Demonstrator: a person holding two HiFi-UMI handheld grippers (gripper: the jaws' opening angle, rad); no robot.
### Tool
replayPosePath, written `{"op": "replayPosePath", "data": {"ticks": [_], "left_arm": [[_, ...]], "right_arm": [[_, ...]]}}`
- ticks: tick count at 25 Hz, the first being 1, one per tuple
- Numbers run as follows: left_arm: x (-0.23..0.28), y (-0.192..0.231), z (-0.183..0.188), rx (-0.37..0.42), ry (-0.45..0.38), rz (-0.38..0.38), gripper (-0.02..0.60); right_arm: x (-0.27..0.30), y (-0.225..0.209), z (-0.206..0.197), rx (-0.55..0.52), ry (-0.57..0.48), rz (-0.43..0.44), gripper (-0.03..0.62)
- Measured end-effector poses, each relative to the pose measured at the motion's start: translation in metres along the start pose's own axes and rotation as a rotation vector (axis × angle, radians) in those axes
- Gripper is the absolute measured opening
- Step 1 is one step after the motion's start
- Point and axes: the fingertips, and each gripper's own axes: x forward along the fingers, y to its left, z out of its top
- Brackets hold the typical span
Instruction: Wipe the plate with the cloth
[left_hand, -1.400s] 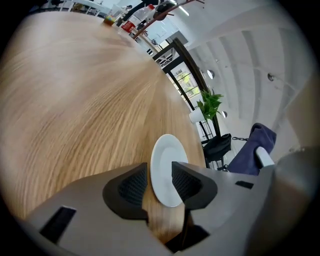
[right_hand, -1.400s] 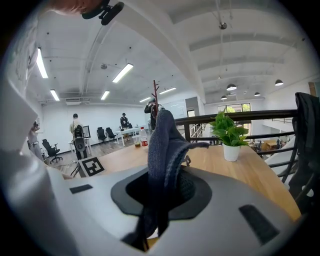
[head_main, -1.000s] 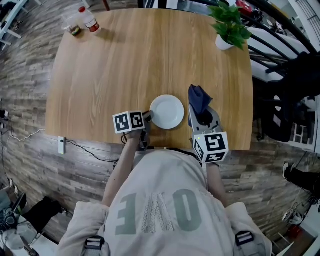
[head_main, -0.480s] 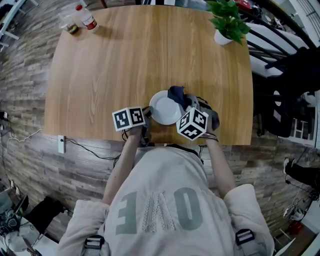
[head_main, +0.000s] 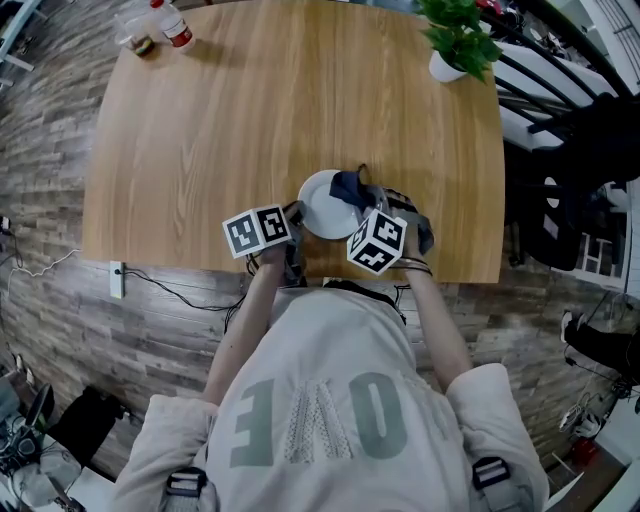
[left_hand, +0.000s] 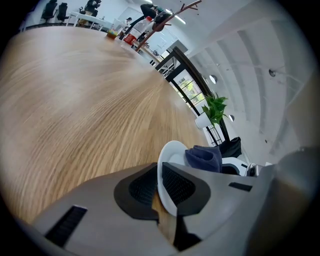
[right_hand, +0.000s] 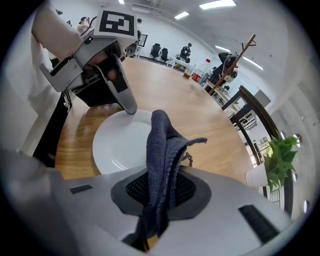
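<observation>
Across your sweatshirt (head_main: 310, 420) run large pale letters; an O and an E can be read, the rest cannot. The marker cube (head_main: 257, 231) on your left tool (left_hand: 160, 181) and the cube on your right tool (right_hand: 160, 190) carry black-and-white squares but no words.

At the near edge of the wooden tabletop (head_main: 250, 120), the white plate (head_main: 318, 205) is caught by its left rim in the left tool. That tool's narrow jaws have just closed a little further, and the rim sits pinched between the pads. The right tool is clamped on the dark blue cloth (right_hand: 161, 145). The cloth stands up out of the jaws and reaches over the plate's right half (whether the fabric touches the plate cannot be told). So the two tools face each other across the plate, one at each side.

At the far left corner stands a red-labelled bottle (head_main: 172, 27), its print too small to read. Just beside it is a clear cup (head_main: 137, 43) with something dark at the bottom. A white pot (head_main: 447, 68) at the far right corner holds a green plant (head_main: 458, 35).
</observation>
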Motion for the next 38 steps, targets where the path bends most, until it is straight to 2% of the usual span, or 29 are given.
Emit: {"op": "replayPosePath", "data": {"ticks": [15,19,22,25,28,32,38], "left_arm": [[0.0,-0.001,0.002,0.0,-0.021,0.004,0.037],[0.001,-0.001,0.0,-0.003,-0.015,-0.002,0.037],[0.002,-0.001,0.0,-0.008,-0.014,-0.006,0.037],[0.002,-0.001,-0.001,-0.004,-0.014,-0.006,0.037],[0.002,-0.002,-0.004,0.006,-0.009,-0.002,0.037],[0.002,-0.003,-0.002,0.005,-0.012,-0.005,0.037],[0.001,-0.001,0.0,-0.011,-0.02,-0.006,0.036]], "right_arm": [[-0.038,0.068,-0.012,0.052,-0.005,0.153,0.061],[-0.042,0.056,-0.004,0.096,-0.036,0.151,0.061],[-0.04,0.021,0.018,0.132,-0.085,0.097,0.061],[-0.018,-0.014,0.03,0.102,-0.083,0.026,0.061],[0.006,-0.027,0.029,0.059,-0.041,0.011,0.06],[0.02,-0.019,0.028,-0.041,0.006,0.004,0.061],[0.01,0.01,0.022,-0.084,0.017,0.043,0.061]]}}
